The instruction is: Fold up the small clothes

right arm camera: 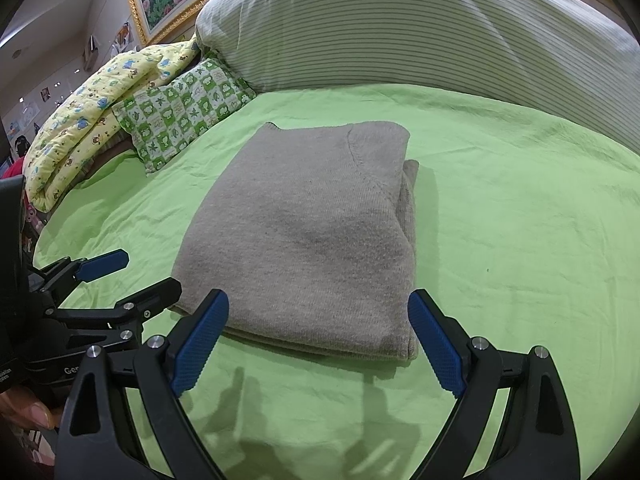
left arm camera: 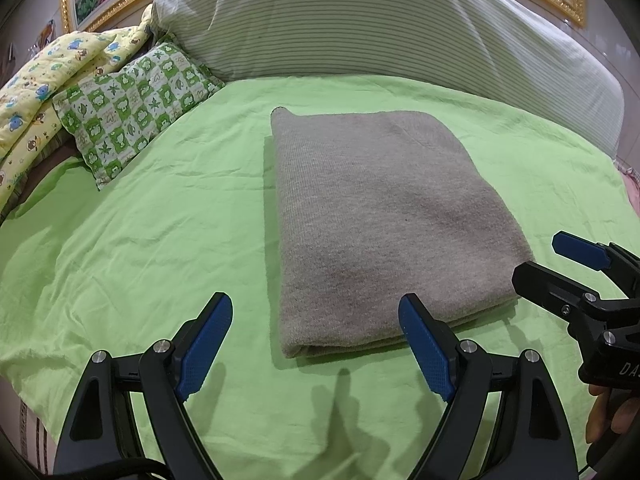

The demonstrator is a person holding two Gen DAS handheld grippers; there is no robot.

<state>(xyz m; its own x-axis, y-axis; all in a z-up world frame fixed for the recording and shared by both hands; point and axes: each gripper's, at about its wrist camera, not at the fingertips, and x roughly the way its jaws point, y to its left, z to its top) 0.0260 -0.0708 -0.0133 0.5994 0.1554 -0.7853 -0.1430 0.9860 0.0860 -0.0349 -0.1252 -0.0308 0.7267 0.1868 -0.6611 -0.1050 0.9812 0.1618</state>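
Grey knitted sweater (left arm camera: 384, 224) lies folded into a rectangle mid green bedsheet (left arm camera: 160, 240). Left tongs (left arm camera: 316, 344) and right tongs (right arm camera: 318, 344) both spread, empty, just short of its near edge. Folding looks finished; next likely final halving or setting aside.

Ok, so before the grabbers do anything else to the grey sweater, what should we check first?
1. Left gripper open and holding nothing: ok, its jaws stand wide apart.
2. Right gripper open and holding nothing: ok, jaws wide apart too.
3. Grey sweater lying flat on the green sheet: ok, it is a neat folded rectangle.
4. Edges lined up: not ok, a lower layer sticks out along its right side.
5. Nothing lying on the sweater: ok.
6. Checked pillow and yellow quilt out of the way: ok, both sit apart from it, at the far left.
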